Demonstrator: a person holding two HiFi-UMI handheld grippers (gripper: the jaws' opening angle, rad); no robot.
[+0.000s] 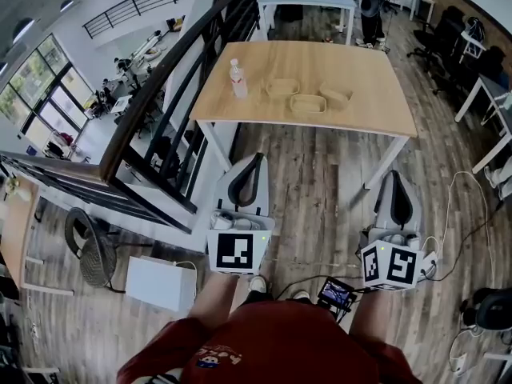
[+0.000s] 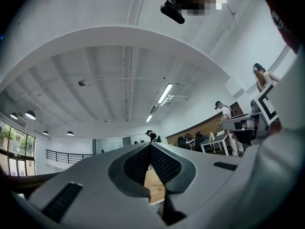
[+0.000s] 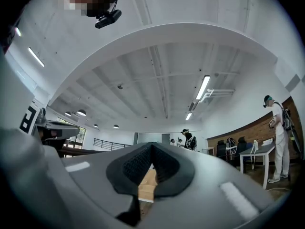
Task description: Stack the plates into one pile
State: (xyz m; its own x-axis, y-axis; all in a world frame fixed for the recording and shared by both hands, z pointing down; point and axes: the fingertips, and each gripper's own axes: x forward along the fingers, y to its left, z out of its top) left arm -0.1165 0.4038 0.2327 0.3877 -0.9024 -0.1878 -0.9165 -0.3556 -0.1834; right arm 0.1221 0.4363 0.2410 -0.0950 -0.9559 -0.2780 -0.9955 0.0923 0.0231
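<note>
Left tool [image 1: 256, 162] and right tool [image 1: 394, 178] both clenched, empty, well short of the far worktop [image 1: 364, 62]. Plates [image 1: 308, 103] unstacked. Judged: approach step; next requires advancing, then opening.

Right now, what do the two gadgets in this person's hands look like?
The pale grey plastic left gripper and matching right gripper taper into two fingers lined with black ribbed pads. Each carries a white cube with black square markers. The person wears a red top.
</note>
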